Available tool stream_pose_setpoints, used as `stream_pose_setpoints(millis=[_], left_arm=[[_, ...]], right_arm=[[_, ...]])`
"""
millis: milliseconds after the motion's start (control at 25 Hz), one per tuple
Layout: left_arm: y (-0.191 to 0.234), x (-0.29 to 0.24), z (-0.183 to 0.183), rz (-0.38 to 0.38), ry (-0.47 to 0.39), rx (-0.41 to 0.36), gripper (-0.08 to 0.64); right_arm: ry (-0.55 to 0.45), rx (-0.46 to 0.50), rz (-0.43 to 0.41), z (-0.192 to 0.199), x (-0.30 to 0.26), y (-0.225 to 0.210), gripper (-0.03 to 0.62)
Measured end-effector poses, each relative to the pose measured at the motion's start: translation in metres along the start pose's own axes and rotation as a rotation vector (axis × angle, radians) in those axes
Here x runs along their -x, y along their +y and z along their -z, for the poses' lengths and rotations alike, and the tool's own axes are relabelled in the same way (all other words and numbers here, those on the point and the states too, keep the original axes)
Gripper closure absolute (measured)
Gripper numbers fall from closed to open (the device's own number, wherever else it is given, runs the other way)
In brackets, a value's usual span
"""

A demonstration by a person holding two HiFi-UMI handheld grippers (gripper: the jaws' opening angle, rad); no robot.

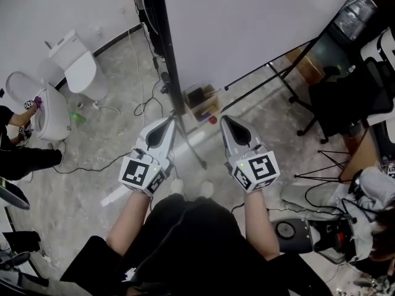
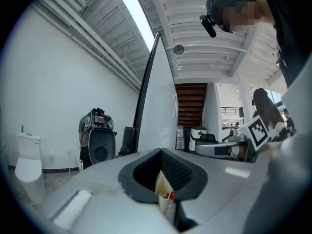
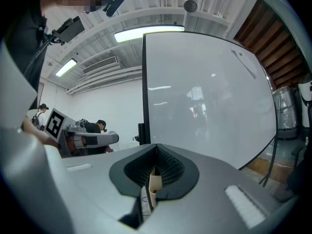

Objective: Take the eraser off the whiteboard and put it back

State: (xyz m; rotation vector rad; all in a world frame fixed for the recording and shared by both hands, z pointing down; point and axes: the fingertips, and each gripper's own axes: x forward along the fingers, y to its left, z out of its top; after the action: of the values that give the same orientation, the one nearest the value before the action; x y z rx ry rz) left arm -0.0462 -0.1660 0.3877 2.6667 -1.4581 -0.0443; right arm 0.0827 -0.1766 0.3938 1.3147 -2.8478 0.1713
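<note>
Grey floor [image 1: 117,140]: a white toilet [image 1: 80,66] upper left, black cable [image 1: 92,168] lower left, perhaps a box [image 1: 202,100] at centre.

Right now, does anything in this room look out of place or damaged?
A white toilet and a second toilet with its lid up stand on the bare concrete floor left of the whiteboard. Bathroom fixtures in an open workroom look odd. I see nothing spilled or broken.

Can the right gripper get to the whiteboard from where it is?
Probably yes: the right gripper, jaws shut, faces the whiteboard, and nothing shows between them in its own view.
</note>
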Motion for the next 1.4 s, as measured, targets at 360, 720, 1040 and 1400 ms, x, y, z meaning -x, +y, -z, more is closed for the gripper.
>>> stream_pose_setpoints(millis=[360,720,1040,1400], left_arm=[[0.019,-0.002,0.004,0.052,0.021,-0.001,0.554],[0.043,0.002,0.006,0.053,0.023,0.010,0.554],[0.051,0.000,0.005,0.070,0.023,0.004,0.554],[0.070,0.001,0.007,0.016,0.040,0.020,0.554]], right_arm=[[0.067,0.028,0.033,0.026,-0.052,0.005,0.580],[0.101,0.030,0.054,0.041,-0.078,0.005,0.541],[0.138,0.035,0.050,0.051,-0.096,0.000,0.479],[0.184,0.043,0.044,0.066,-0.113,-0.004,0.394]])
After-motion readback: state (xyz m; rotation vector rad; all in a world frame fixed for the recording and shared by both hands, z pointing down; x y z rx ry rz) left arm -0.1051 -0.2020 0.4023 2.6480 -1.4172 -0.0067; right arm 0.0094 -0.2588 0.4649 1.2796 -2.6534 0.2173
